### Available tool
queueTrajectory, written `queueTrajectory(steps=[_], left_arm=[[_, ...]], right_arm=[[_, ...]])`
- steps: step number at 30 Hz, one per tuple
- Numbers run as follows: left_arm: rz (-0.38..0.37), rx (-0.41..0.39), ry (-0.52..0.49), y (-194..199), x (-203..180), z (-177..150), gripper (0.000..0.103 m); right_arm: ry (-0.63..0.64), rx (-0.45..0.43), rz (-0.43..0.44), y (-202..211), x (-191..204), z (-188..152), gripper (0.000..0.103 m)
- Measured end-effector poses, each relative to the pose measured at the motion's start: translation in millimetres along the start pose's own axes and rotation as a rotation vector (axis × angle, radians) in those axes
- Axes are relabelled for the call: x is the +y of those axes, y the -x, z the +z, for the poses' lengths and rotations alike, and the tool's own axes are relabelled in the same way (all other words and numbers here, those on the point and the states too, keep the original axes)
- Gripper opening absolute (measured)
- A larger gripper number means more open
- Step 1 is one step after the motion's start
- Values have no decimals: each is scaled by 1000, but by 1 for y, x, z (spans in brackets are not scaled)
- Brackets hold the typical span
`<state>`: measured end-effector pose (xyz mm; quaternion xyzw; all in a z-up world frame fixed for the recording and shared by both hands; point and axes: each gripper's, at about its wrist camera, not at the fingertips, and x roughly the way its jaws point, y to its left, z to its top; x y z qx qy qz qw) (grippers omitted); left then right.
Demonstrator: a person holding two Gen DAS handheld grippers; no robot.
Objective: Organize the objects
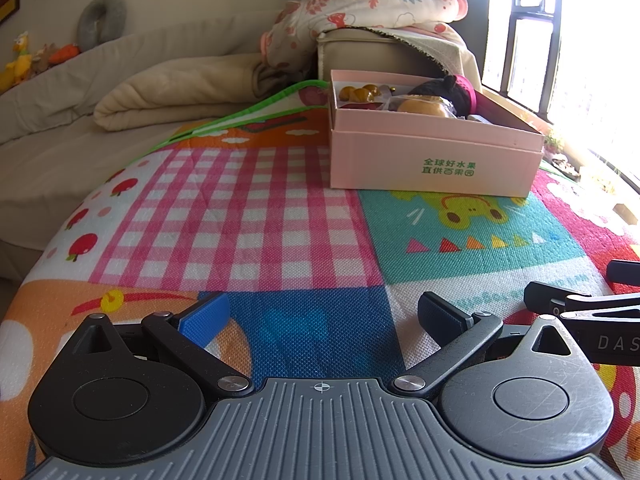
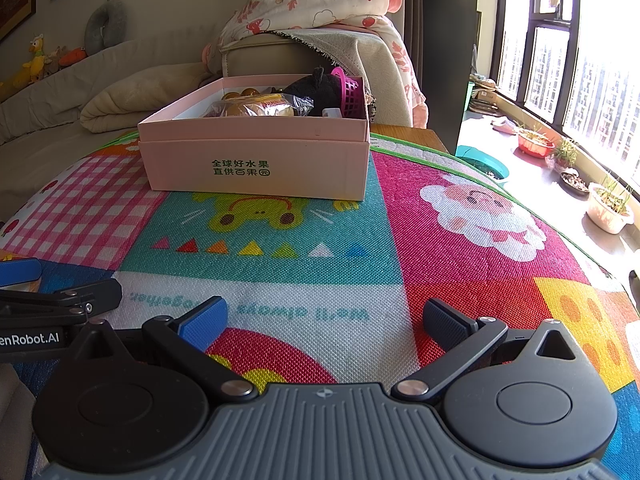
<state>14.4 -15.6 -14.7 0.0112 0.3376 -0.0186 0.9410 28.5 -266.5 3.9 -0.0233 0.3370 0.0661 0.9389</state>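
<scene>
Two grippers, both empty, low over the patchwork play mat (image 1: 256, 208). Risks first, working left to right. Your left gripper (image 1: 324, 316) sits wide open above the blue square, nothing between its pads, pointed at bare gingham; swing it right without looking and it will likely knock the right gripper's finger, which already crosses the left view's edge just beside it. The pink box (image 2: 256, 160) stands ahead, well apart from both tools, its contents heaped to the rim: amber beads (image 2: 246, 92), a wrapped bun (image 2: 256, 109), a black plush (image 2: 314, 86), a magenta basket (image 2: 352, 90). Reach in carelessly and you could snag the wrapper or tip the basket over the wall; a shove on the light cardboard would probably slide the whole box across the mat. Your right gripper (image 2: 324, 320) is likewise spread wide, holding nothing, level and facing the box's front wall. No loose objects show on the mat, so sorting looks done or confined to the box.
</scene>
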Motion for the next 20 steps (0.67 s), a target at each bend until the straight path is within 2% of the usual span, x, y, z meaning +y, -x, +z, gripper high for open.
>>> queueTrajectory(steps=[20], left_arm=[[20, 16, 13, -2, -3, 3, 103]], right_arm=[[2, 0, -2, 1, 1, 0, 103]])
